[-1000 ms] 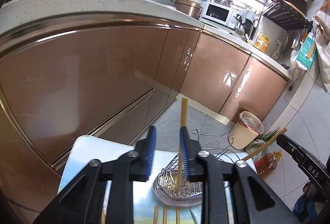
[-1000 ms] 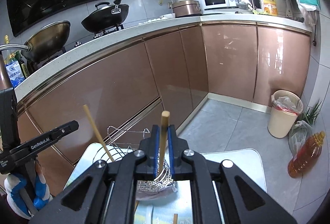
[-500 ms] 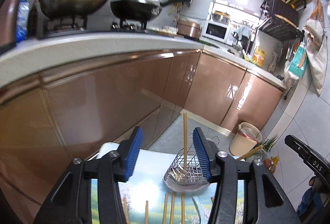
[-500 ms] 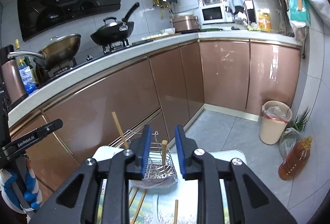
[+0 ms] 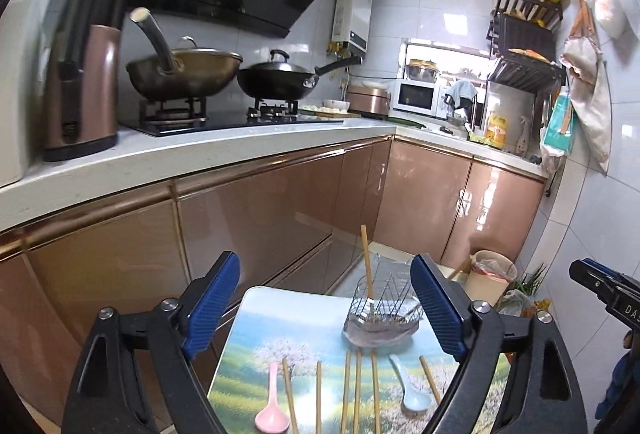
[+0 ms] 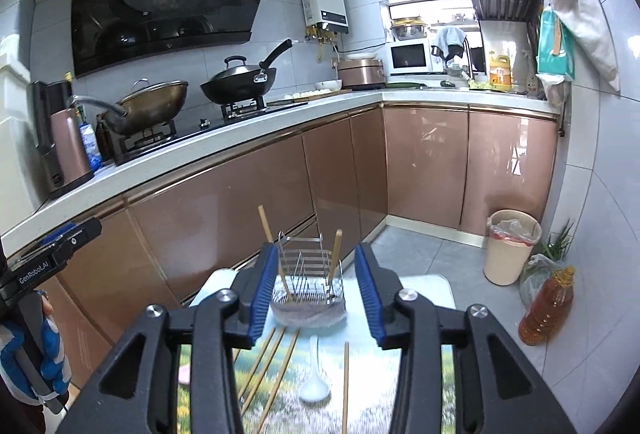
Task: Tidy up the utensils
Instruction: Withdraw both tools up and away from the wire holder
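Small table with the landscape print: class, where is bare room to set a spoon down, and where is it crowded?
Free: the table's far-left corner, left of the wire holder. Crowded: the near half, where chopsticks, pink spoon and blue spoon lie.

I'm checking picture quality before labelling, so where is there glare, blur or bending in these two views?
Left wrist view: the window is blown out, the countertop bows from the fisheye lens, and the cabinet doors carry glare. Right wrist view: the bottom of the table mat is smeared, and the window is overexposed.

2 chopsticks [image 6: 334, 257] in rack [image 6: 308, 288]; spoons [image 5: 271, 408], chopsticks before it on table [image 5: 276, 318].
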The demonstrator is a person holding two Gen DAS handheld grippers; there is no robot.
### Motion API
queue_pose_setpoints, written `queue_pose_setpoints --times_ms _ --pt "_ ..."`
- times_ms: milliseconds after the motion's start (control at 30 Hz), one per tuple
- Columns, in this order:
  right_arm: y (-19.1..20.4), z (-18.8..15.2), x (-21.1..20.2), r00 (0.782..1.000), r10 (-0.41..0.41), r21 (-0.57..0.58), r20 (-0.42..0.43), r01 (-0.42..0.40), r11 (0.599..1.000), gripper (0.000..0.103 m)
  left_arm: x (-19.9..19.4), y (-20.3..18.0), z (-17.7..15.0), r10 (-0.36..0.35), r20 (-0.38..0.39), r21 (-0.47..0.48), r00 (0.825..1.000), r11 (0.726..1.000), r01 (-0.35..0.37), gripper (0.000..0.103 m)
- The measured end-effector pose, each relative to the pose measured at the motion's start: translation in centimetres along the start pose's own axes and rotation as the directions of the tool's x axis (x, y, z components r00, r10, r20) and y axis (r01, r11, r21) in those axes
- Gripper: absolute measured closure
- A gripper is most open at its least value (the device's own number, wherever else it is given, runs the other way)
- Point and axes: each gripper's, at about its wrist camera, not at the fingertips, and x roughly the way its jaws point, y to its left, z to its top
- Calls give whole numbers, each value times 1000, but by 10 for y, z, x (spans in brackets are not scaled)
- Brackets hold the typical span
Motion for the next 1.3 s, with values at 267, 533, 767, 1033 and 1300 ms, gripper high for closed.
queue_pose_setpoints --times_ms 267,533,767,1033,1300 --pt "5 -34 -51 1000 -23 -9 13 23 1000 61 -48 4 -34 13 18 18 1000 1000 -13 15" --pt "18 -58 -90 998 -46 -37 40 48 998 57 -83 6 -55 18 44 16 999 1000 -19 15" --pt "28 -77 -110 998 -47 -55 47 50 997 56 -104 11 -74 55 66 15 996 998 -56 15" --pt "29 -89 -125 997 -40 -42 67 43 998 55 -126 22 -81 94 79 4 992 996 -94 15" --pt "21 -100 -122 998 -41 -26 52 43 999 55 -124 23 -90 98 30 13 995 995 -98 15"
